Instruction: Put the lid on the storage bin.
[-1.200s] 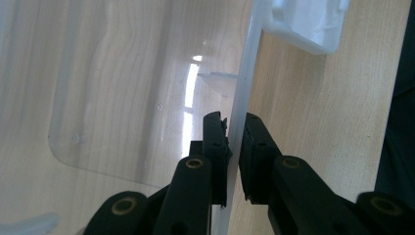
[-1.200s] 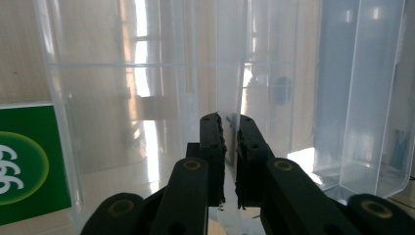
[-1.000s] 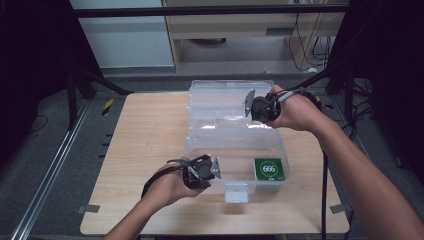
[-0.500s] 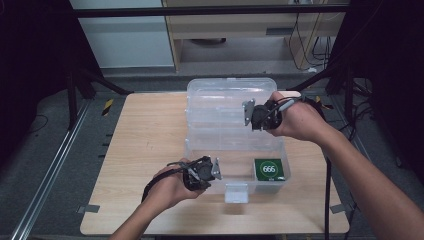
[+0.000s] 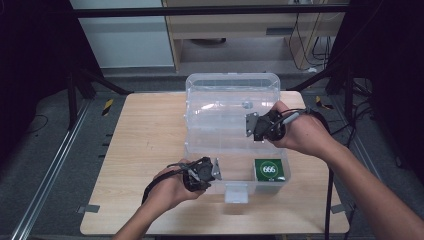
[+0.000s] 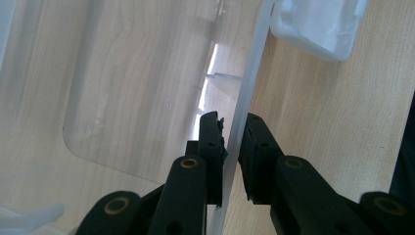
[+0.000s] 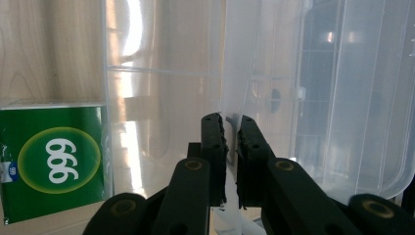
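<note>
A clear plastic box (image 5: 200, 150) stands open on the wooden table (image 5: 135, 150). Its hinged lid (image 5: 225, 95) tilts forward over it. A green pack marked 666 (image 5: 269, 169) lies in the box's front right corner, and it is at the left in the right gripper view (image 7: 54, 161). My left gripper (image 5: 215, 172) is shut on the box's front wall (image 6: 254, 63), one jaw inside and one outside (image 6: 234, 122). My right gripper (image 5: 251, 127) is shut on the lid's thin free edge (image 7: 231, 120). The clear lid (image 7: 342, 98) spreads to the right of those jaws.
A white latch (image 5: 236, 192) juts from the box's front wall, near the table's front edge. Bare tabletop lies left of the box. A pale cabinet (image 5: 240, 35) stands behind the table, cables (image 5: 320, 105) hang at its right, and a metal rail (image 5: 50, 170) runs along the floor at left.
My right gripper has come toward the person with the lid's edge, and the lid has swung forward over the box. The left gripper has stayed on the front wall.
</note>
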`<action>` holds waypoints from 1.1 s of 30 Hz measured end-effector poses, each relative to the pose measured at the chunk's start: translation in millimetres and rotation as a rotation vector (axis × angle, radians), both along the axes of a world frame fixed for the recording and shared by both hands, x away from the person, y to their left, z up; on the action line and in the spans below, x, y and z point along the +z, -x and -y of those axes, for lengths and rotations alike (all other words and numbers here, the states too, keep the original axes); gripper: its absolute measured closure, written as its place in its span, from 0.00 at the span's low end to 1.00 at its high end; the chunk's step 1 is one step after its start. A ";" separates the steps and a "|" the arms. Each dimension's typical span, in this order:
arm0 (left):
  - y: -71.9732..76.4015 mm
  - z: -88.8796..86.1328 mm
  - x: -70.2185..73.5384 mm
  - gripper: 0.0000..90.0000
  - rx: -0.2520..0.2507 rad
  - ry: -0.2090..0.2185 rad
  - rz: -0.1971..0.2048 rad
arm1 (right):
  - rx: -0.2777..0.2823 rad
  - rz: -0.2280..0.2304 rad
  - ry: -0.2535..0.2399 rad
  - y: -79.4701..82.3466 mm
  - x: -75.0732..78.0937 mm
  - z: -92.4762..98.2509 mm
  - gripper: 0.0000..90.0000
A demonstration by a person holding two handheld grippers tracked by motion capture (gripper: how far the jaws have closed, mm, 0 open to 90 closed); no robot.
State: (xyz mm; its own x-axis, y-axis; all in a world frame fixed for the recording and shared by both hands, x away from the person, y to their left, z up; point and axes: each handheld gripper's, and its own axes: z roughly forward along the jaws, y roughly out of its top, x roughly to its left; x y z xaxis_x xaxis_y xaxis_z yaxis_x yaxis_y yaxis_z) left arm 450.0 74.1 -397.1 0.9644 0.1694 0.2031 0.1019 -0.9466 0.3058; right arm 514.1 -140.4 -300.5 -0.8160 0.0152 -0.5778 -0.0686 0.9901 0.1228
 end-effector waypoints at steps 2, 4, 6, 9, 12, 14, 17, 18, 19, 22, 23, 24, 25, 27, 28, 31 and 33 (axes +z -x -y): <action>-0.3 -0.5 0.1 0.88 0.008 0.003 -0.002 | 0.009 0.006 -0.003 1.3 -0.1 1.0 0.93; 0.3 -0.6 0.0 0.88 0.006 0.002 0.003 | 0.011 0.014 -0.011 3.9 -1.2 1.7 0.93; 0.7 -0.5 -0.3 0.88 0.007 0.004 0.006 | 0.010 0.018 -0.014 4.8 -1.6 2.1 0.93; 1.2 0.0 -0.3 0.88 0.009 0.000 0.009 | 0.003 0.025 -0.016 8.2 -2.1 2.2 0.93; 2.1 -0.3 -0.8 0.88 0.013 0.004 0.012 | 0.013 0.042 -0.017 12.8 -3.3 2.1 0.93; 2.4 -0.2 -0.9 0.88 0.016 0.003 0.014 | 0.012 0.042 -0.018 14.3 -3.5 2.2 0.93; 3.0 0.1 -0.7 0.87 0.016 -0.002 0.018 | 0.017 0.049 -0.021 18.9 -4.1 3.0 0.93; 3.4 0.2 -0.9 0.87 0.022 0.000 0.017 | 0.019 0.056 -0.027 20.0 -4.8 3.5 0.93; 3.1 0.1 -0.6 0.87 0.020 -0.004 0.018 | 0.017 0.055 -0.033 21.5 -5.5 3.9 0.93; 3.6 0.3 -1.0 0.87 0.026 0.001 0.019 | 0.025 0.063 -0.040 22.3 -5.9 3.7 0.92; 3.8 0.4 -1.2 0.87 0.029 0.004 0.021 | 0.025 0.063 -0.040 22.3 -5.9 3.7 0.92; 3.1 0.1 -1.2 0.87 0.029 0.008 0.016 | 0.018 0.051 -0.038 19.8 -5.0 3.5 0.92; 3.1 0.1 -1.2 0.87 0.029 0.008 0.016 | 0.018 0.051 -0.038 19.8 -5.0 3.5 0.92; 2.1 0.2 -1.3 0.87 0.026 0.011 0.019 | 0.016 0.039 -0.040 15.2 -3.8 4.1 0.92; 1.9 0.9 -1.5 0.87 0.027 0.014 0.023 | 0.013 0.037 -0.034 12.6 -3.2 4.5 0.92; 0.8 3.8 -1.8 0.88 0.025 0.017 0.027 | 0.000 0.034 -0.047 2.7 -3.4 5.5 0.92; 0.6 4.3 -2.1 0.88 0.026 0.021 0.030 | 0.002 0.034 -0.052 0.6 -3.5 5.8 0.92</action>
